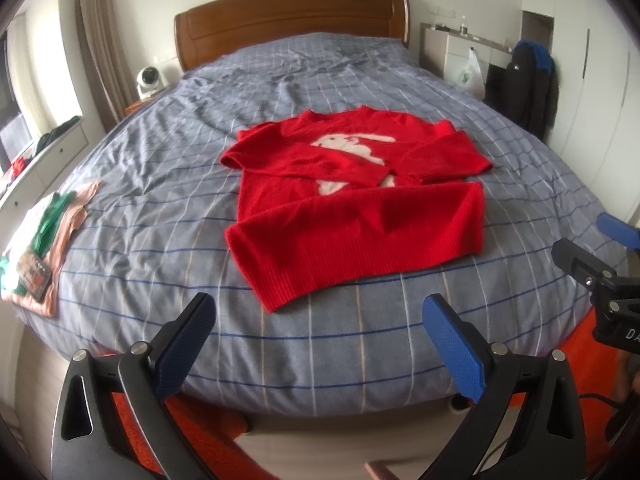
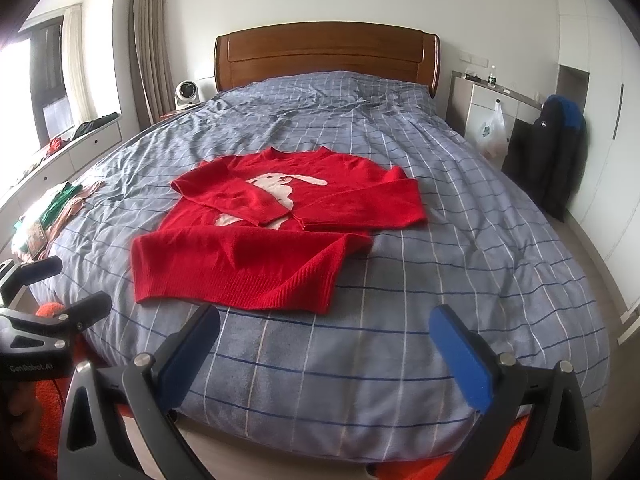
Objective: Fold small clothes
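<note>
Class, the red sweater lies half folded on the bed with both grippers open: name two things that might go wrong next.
1. The sleeves folded across the red sweater lie loose; lifting the hem may slide them apart.
2. The sweater sits skewed on the wrinkled duvet, so the next fold may come out uneven.

A red knitted sweater with a white rabbit motif (image 2: 276,232) lies flat in the middle of the frame on a bed covered by a grey-blue checked duvet (image 2: 460,240). Both sleeves are folded across its chest, and its ribbed hem is turned up toward them. At the bottom of the frame the right hand-held gripper (image 2: 326,336) hovers with its blue-padded fingers (image 2: 460,352) spread wide, apart from the sweater. The left hand-held gripper (image 2: 60,284) shows at the lower left edge, also spread. A brown wooden headboard (image 2: 326,52) stands at the upper centre.
</note>
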### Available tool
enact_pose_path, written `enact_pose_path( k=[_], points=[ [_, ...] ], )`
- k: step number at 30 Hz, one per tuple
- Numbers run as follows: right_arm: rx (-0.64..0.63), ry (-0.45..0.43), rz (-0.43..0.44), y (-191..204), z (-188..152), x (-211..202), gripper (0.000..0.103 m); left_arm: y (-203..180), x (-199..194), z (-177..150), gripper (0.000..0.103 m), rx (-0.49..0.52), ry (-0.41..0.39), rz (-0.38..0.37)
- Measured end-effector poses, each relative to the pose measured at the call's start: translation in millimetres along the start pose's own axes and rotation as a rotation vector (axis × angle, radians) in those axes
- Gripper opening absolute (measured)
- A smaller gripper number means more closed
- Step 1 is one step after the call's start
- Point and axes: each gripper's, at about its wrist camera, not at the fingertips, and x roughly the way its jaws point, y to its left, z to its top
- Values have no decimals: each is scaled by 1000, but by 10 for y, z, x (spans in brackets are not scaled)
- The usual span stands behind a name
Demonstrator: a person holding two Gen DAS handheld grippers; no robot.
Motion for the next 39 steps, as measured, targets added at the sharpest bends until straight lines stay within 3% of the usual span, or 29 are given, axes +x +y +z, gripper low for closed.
enact_pose_path(
  k=[10,14,17,21,25,26,29,30,32,33,34,39],
  points=[
    [-4,12,7,36,-8,28,103,45,63,-37,103,-1,15,8],
    [7,5,5,-37,27,45,103,345,278,-91,103,-74,90,-28],
    [37,-27,35,-244,25,56,103,598,511,-157,103,-119,151,-16],
    [105,55,146,-498,-61,397,103,778,903,-99,102,-165,207,-63],
    [155,186,346,-553,-60,1089,103,852,1323,50,101,-207,244,-141],
    [168,202,400,-556,-46,1229,102,858,1379,66,94,-218,251,-171],
    [261,240,551,-632,-8,1661,84,882,1502,50,48,-241,289,-248],
    [302,261,598,-672,-12,1803,71,887,1510,42,30,-242,295,-261],
    [344,316,709,-685,-50,1973,43,908,1503,11,7,-237,312,-297],
    [340,340,726,-671,-72,1977,14,922,1465,11,6,-238,311,-305],
    [322,343,721,-655,-77,1908,8,952,1375,1,6,-235,303,-314],
    [193,352,714,-647,-67,1195,8,1021,803,-72,5,-108,288,-271]
  ],
)
